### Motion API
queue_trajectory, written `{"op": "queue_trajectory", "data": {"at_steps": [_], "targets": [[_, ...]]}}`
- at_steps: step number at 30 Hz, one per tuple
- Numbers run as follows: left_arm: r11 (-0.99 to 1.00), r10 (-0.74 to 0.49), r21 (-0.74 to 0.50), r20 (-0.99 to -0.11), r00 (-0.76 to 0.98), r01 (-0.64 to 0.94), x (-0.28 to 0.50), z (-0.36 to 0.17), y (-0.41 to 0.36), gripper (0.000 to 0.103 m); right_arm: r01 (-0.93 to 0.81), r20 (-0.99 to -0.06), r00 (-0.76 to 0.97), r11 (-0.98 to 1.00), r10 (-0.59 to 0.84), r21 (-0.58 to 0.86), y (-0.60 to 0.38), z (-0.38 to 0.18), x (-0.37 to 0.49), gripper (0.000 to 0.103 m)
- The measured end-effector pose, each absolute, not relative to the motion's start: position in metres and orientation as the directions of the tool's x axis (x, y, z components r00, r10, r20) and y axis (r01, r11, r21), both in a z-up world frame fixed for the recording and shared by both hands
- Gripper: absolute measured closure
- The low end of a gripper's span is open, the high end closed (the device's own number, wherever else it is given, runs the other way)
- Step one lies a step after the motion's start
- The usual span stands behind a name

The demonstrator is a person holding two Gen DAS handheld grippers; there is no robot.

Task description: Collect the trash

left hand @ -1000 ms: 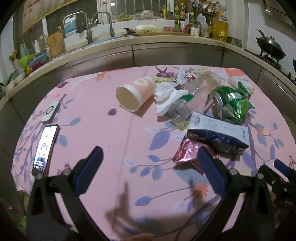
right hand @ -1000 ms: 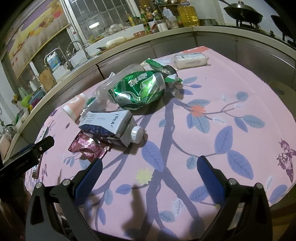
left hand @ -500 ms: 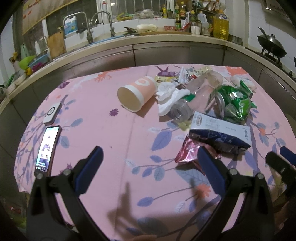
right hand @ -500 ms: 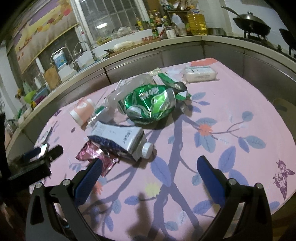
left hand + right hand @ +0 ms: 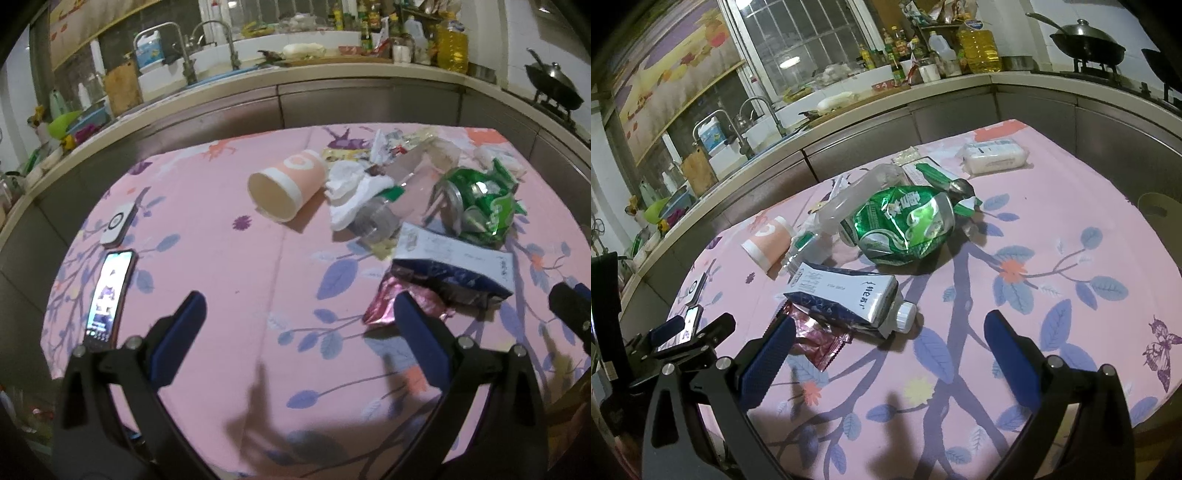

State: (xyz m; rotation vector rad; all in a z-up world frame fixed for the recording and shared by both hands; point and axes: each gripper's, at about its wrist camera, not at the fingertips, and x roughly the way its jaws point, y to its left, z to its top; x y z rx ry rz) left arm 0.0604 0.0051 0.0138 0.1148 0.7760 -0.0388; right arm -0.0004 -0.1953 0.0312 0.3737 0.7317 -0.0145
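Trash lies in a heap on the pink floral tablecloth (image 5: 229,280). A pink paper cup (image 5: 286,186) lies on its side beside a white tissue (image 5: 347,192), a clear plastic bottle (image 5: 846,206), a crushed green bag (image 5: 905,225), a blue-and-white milk carton (image 5: 846,295) and a pink foil wrapper (image 5: 820,341). My left gripper (image 5: 295,325) hovers open over the near cloth, the wrapper by its right finger. Just short of the carton and wrapper, my right gripper (image 5: 888,345) hangs open. Neither holds anything.
A phone (image 5: 109,291) and a small white device (image 5: 120,223) lie at the table's left. A white wipes pack (image 5: 995,155) sits at the far right. Steel counters with a sink (image 5: 207,70), bottles and a wok (image 5: 1086,40) wrap around the table.
Both grippers have drawn back and risen slightly, so the trash heap sits a little farther off in both views. Nothing was picked up or shifted.
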Motion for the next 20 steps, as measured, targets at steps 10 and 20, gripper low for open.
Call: {"op": "queue_trajectory", "data": {"at_steps": [10, 20], "targets": [[0.978, -0.114, 0.056, -0.669, 0.734, 0.202, 0.062, 0.028, -0.041, 0.005, 0.223, -0.627, 0.779, 0.934, 0.001, 0.279, -0.208, 0.043, -0.021, 0.005], [0.959, -0.145, 0.084, -0.677, 0.722, 0.271, 0.053, 0.030, -0.083, 0.005, 0.341, -0.634, 0.769, 0.893, -0.085, 0.295, -0.242, 0.039, -0.046, 0.005]]}}
